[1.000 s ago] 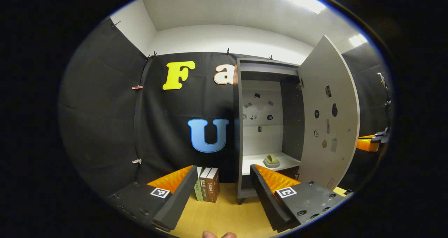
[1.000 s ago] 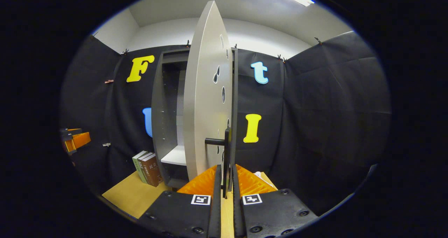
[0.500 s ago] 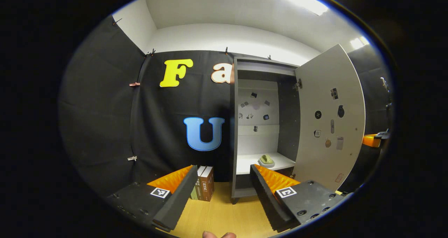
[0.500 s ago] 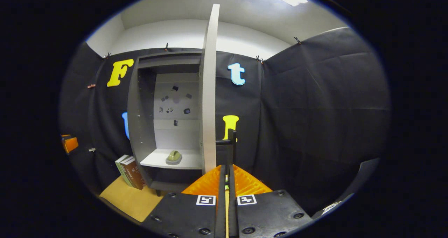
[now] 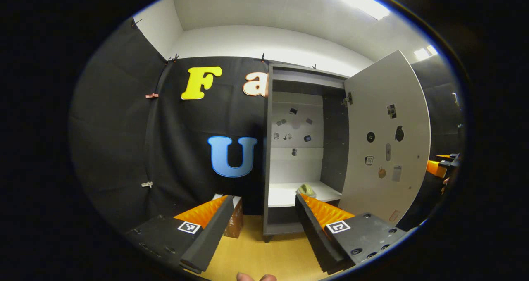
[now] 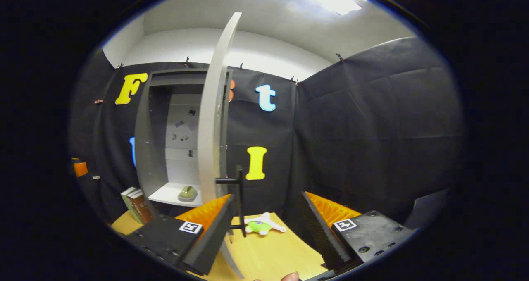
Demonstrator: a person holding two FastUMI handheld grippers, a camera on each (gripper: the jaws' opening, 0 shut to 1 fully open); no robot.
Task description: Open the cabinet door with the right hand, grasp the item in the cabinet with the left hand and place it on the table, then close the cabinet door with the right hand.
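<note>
Change: your right gripper (image 6: 264, 223) has let go of the handle (image 6: 239, 200); fingers now released.
Door (image 5: 386, 140): fully open.
Left gripper (image 5: 262, 227): fingers spread, empty.
Next: reach your left gripper to the item (image 5: 306, 189) on the shelf (image 5: 283, 196).

A tall grey cabinet (image 5: 268, 148) with a dark interior and a white back panel is seen standing upright on a light wooden table (image 5: 264, 256). Its pale grey door (image 5: 386, 136), hinged on the right side, is swung wide open; small stickers are scattered over its inner face, and a black bar handle (image 6: 239, 200) is fixed to its outer face. A small olive-green rounded item (image 6: 187, 192) is seen resting on the cabinet's white shelf (image 5: 285, 195).
</note>
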